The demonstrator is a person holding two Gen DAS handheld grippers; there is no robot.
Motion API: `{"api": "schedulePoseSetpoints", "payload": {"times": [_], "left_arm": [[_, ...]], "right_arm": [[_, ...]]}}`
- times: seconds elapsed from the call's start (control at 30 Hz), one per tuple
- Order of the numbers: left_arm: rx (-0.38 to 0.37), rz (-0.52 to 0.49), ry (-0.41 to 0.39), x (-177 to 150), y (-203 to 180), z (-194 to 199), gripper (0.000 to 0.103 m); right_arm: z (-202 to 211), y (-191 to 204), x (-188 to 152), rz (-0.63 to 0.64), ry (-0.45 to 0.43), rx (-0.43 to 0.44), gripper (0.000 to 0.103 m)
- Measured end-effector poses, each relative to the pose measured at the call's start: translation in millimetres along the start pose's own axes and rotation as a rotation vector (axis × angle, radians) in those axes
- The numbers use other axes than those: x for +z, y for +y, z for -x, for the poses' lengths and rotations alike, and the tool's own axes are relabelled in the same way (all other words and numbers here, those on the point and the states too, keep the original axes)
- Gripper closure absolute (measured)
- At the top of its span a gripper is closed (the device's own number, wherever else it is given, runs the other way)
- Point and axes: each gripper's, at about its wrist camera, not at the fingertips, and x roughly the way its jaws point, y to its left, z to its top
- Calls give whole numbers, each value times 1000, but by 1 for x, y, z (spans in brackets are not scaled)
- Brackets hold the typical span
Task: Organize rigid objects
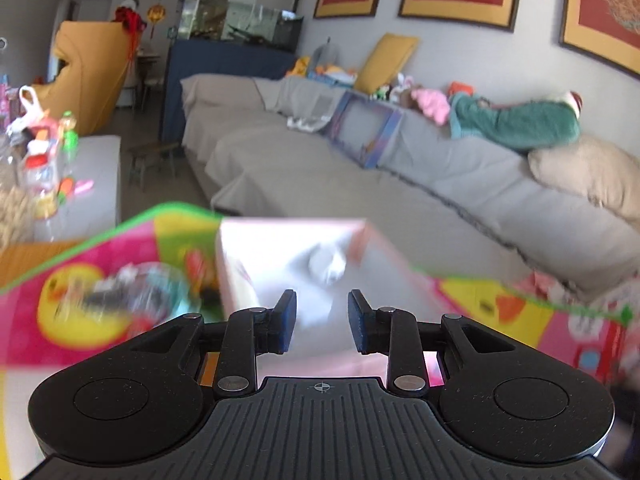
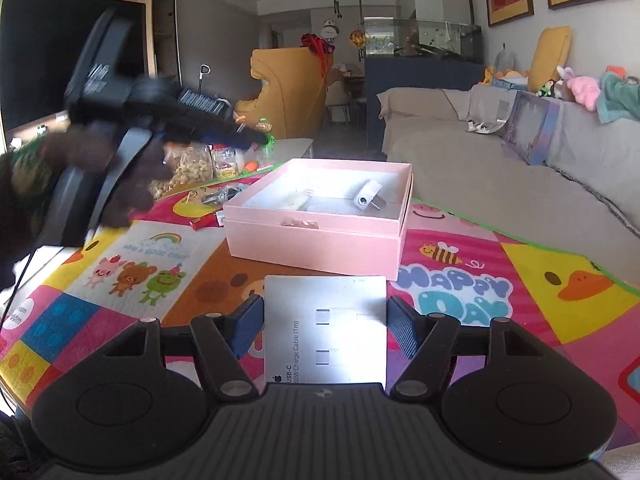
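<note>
An open pink box [image 2: 320, 236] stands on a colourful play mat [image 2: 460, 280]. Inside it lie a white charger plug [image 2: 366, 196] and a pale small item [image 2: 294, 202]. My right gripper [image 2: 325, 328] is shut on a white USB-C cable box [image 2: 326, 328], held low in front of the pink box. My left gripper [image 1: 322, 320] is open and empty, hovering over the pink box [image 1: 288, 264], which looks blurred; the plug [image 1: 328, 266] shows past its fingertips. The left gripper also shows in the right wrist view [image 2: 240, 138], raised at the left.
Jars of snacks [image 2: 192, 170] and small toys stand at the mat's far edge. A dark item [image 2: 220, 196] and a red one [image 2: 204, 222] lie left of the pink box. A grey sofa [image 2: 500, 168] runs along the right.
</note>
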Motion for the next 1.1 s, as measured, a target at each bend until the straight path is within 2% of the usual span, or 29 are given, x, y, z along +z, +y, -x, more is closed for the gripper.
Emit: {"api": "schedulePoseSetpoints", "payload": {"times": [0.13,0.23,0.3,0.37,0.43,0.5,0.6,0.73,0.8,0.87,0.97,1.03,1.1], "left_arm": [[-2,-32,34,-36,9,21,72],[-5,-5,42,-46,20,30,72],[-13,21,36,-49,26,32,72],[-8,29,32,-53,31,34,72],[2,40,29,-59,38,37,72],[2,74,29,-67,49,39,72],[18,133,13,-69,65,36,72],[1,164,-76,-63,85,29,72],[-18,194,-155,-67,95,24,72],[-22,233,-273,-78,103,23,72],[-24,248,-317,-82,107,27,72],[-32,214,-367,-82,103,34,72],[-41,195,-335,-79,100,30,72]], "right_arm": [[1,-4,27,-10,-58,-20,35],[-1,-4,74,-3,-173,-91,35],[-8,-6,110,-2,-245,-109,35],[-22,-14,146,-42,-252,-87,34],[-41,-21,170,-93,-205,-104,31],[-55,-21,174,-113,-186,-114,31],[-78,-12,155,-110,-130,-107,29],[-105,5,133,-98,-117,-128,29],[-114,10,138,-94,-155,-104,29],[-127,15,154,-81,-175,-67,29],[-145,27,186,9,-137,-16,29],[-149,33,190,14,-107,-47,29],[-149,39,185,-38,-110,-91,29]]}}
